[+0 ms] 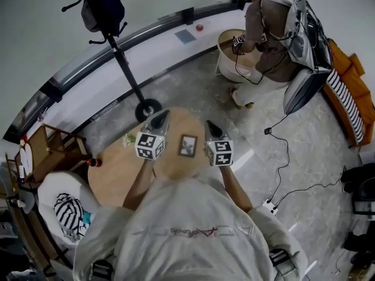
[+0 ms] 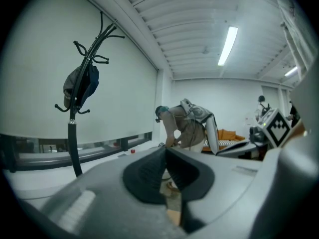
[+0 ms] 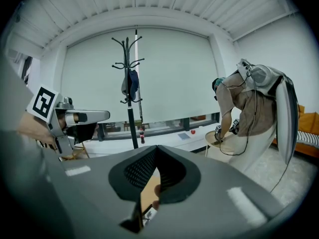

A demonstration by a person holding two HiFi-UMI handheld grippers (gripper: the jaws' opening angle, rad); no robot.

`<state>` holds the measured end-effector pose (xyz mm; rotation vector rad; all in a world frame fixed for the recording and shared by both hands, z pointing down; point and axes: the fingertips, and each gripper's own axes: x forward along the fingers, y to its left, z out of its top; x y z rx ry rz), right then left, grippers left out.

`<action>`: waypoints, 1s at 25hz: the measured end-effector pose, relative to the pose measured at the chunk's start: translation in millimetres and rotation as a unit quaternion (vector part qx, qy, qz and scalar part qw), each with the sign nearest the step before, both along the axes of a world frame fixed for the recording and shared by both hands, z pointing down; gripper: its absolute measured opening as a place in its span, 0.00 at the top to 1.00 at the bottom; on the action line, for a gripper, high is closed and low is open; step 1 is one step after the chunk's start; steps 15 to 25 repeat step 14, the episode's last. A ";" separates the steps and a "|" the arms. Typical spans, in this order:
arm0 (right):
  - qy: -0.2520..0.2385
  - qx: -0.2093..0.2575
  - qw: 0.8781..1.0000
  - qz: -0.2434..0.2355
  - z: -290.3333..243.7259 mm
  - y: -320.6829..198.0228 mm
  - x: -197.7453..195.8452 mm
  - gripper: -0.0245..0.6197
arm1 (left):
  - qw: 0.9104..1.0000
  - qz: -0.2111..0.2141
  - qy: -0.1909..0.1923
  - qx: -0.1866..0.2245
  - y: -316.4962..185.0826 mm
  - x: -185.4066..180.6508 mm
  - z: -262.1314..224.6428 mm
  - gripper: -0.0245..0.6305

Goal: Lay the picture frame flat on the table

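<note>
The picture frame (image 1: pixel 188 146), dark-edged with a pale print, lies flat on the round wooden table (image 1: pixel 117 174), between my two grippers. My left gripper (image 1: pixel 159 120) hovers just left of the frame, jaws together and empty; the left gripper view shows its black pads meeting at the tip (image 2: pixel 165 149). My right gripper (image 1: pixel 212 129) hangs just right of the frame, also shut on nothing, its tip (image 3: pixel 156 148) closed in the right gripper view. Both point away from me, out over the table's far edge.
A coat rack (image 1: pixel 117 51) stands with its round base (image 1: pixel 148 109) just beyond the table. A small plant (image 1: pixel 129 138) and a red object (image 1: pixel 94 162) sit on the table's left part. A white chair (image 1: pixel 64 206) is at left. Another person (image 1: pixel 263 28) bends over a far table.
</note>
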<state>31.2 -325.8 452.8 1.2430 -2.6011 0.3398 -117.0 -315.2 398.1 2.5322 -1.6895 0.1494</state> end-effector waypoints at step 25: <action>0.007 -0.003 1.000 0.004 3.5 15.2 -2.3 0.95 | 1.000 0.011 -0.001 -0.008 15.9 5.9 9.4 0.96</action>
